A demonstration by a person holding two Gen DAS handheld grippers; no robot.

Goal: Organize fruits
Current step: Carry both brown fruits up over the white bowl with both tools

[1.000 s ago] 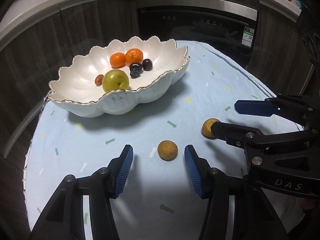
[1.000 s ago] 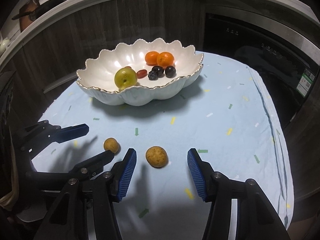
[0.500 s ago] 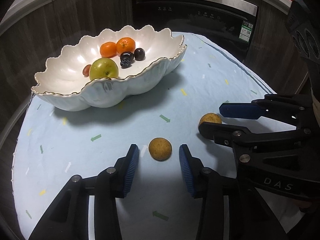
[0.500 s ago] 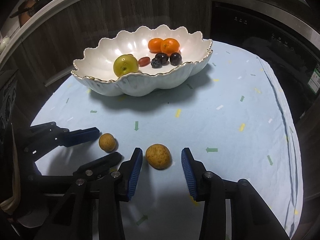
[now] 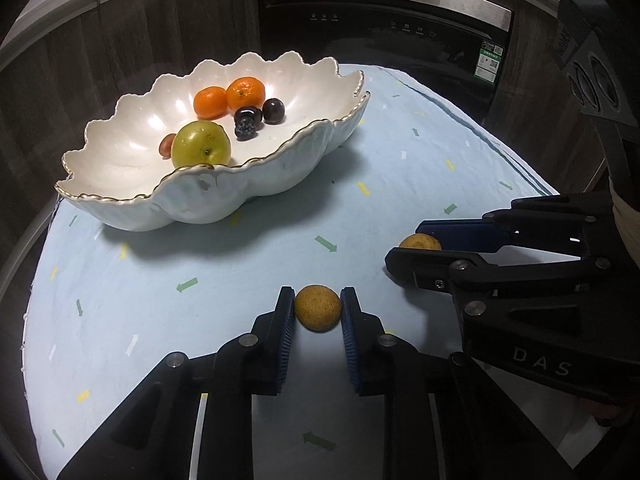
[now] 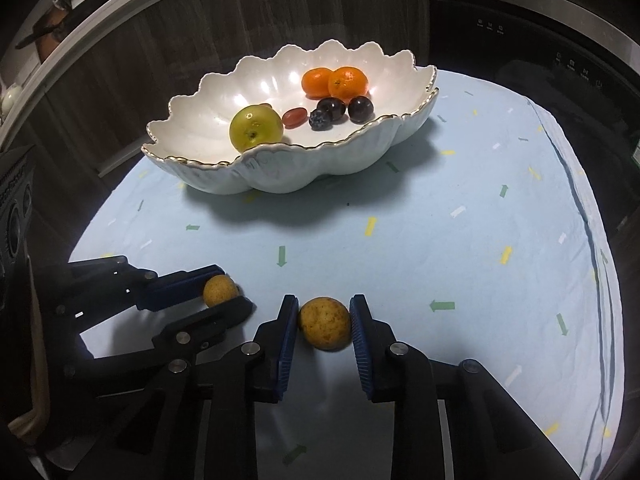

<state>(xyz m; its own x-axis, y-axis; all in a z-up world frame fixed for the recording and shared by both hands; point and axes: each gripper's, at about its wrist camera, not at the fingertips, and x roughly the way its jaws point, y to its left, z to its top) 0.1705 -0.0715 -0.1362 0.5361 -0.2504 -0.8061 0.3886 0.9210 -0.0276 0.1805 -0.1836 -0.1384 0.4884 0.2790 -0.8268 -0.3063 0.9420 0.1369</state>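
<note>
A white scalloped bowl (image 5: 200, 200) (image 6: 280, 176) stands at the back of the light blue cloth. It holds a green apple (image 5: 201, 148), two tangerines (image 5: 228, 96), dark grapes (image 5: 260, 114) and a small red fruit. My left gripper (image 5: 318, 308) is shut on a small tan round fruit (image 5: 318, 308) that rests on the cloth. It also shows in the right wrist view (image 6: 220, 290). My right gripper (image 6: 325, 322) is shut on a larger tan round fruit (image 6: 325, 322), also on the cloth. In the left wrist view that fruit (image 5: 420, 242) sits between the right gripper's fingers.
The blue cloth (image 6: 440, 240) covers a round table, with its edge close on the right. Dark cabinets and a built-in appliance (image 5: 380, 28) stand behind the table. The two grippers sit side by side near the front edge.
Both grippers have closed from wide open onto their tan fruits. Both have also moved slightly forward toward the bowl.
</note>
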